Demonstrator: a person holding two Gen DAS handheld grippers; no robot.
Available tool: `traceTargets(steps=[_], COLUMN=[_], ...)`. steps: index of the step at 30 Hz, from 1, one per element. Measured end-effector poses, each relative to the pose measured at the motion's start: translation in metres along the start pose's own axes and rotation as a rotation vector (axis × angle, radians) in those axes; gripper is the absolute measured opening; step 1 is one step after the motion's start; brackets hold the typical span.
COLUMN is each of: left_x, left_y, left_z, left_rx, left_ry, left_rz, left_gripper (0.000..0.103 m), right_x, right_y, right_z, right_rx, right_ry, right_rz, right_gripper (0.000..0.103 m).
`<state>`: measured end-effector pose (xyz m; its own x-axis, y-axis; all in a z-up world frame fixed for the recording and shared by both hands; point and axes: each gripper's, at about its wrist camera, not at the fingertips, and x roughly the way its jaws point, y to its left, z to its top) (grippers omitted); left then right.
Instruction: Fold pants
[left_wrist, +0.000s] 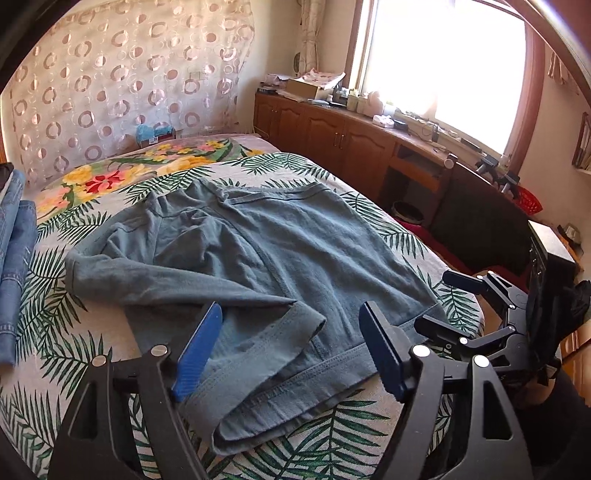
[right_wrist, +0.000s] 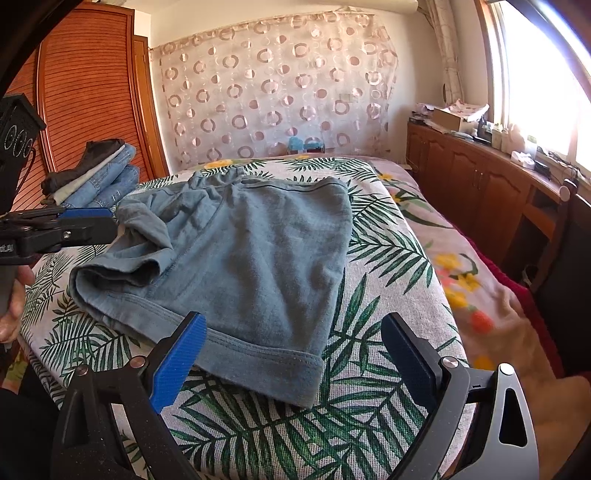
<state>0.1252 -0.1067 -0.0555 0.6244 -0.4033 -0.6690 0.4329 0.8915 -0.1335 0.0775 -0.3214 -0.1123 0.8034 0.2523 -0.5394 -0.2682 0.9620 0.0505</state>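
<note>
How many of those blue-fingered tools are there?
2. The left tool is open over the pants' near-left hem; the right tool is open over their near-right corner.

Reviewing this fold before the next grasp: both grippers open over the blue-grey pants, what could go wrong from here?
1. The left gripper hovers over doubled-over cuffs of the pants; it might pinch only the top layer.
2. The right gripper sits at the hem corner near the bed edge; a pull could drag fabric off.
3. The upper left part is bunched; folding now may lock in wrinkles.
</note>
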Motion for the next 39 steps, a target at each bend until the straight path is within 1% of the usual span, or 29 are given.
traceTargets(steps=[7, 10, 14, 18, 24, 28, 29, 30, 33, 35, 39], left_x=[-0.008, -0.012, -0.016, -0.027, -0.038, -0.035, -0.034, -0.033, -0.029, -0.026, -0.022], left_y=[0.019, 0.031, 0.044, 0.058, 0.067, 0.072, 0.073, 0.074, 0.075, 0.075, 0.077], left_z=[-0.018, -0.027, -0.041, -0.051, -0.055, -0.056, -0.057, -0.058, -0.061, -0.063, -0.066], left_rx=[-0.032, -0.061, -0.087, -0.126, -0.141, -0.151, -0.154, -0.157, -0.162, -0.161, -0.166], left_ry=[0.020, 0.024, 0.036, 0.017, -0.010, -0.003, 0.000, 0.004, 0.014, 0.022, 0.032], left_rz=[0.053, 0.070, 0.091, 0.113, 0.138, 0.140, 0.141, 0.141, 0.139, 0.143, 0.139], left_gripper=[0.077, 0.077, 0.077, 0.077, 0.077, 0.077, 0.077, 0.077, 0.077, 0.077, 0.077], right_x=[-0.002, 0.000, 0.006, 0.012, 0.023, 0.032, 0.036, 0.041, 0.056, 0.065, 0.080], right_y=[0.004, 0.007, 0.014, 0.024, 0.042, 0.052, 0.053, 0.056, 0.059, 0.063, 0.058], right_z=[0.003, 0.005, 0.012, 0.022, 0.037, 0.045, 0.046, 0.048, 0.051, 0.051, 0.049], right_rx=[0.000, -0.002, -0.007, -0.029, -0.075, -0.107, -0.113, -0.121, -0.139, -0.142, -0.125], right_ry=[-0.006, -0.007, -0.005, 0.002, 0.025, 0.034, 0.043, 0.054, 0.097, 0.121, 0.172], right_rz=[0.014, 0.032, 0.058, 0.094, 0.142, 0.174, 0.180, 0.187, 0.222, 0.232, 0.237], right_gripper=[0.095, 0.092, 0.085, 0.079, 0.070, 0.063, 0.058, 0.050, 0.043, 0.040, 0.040])
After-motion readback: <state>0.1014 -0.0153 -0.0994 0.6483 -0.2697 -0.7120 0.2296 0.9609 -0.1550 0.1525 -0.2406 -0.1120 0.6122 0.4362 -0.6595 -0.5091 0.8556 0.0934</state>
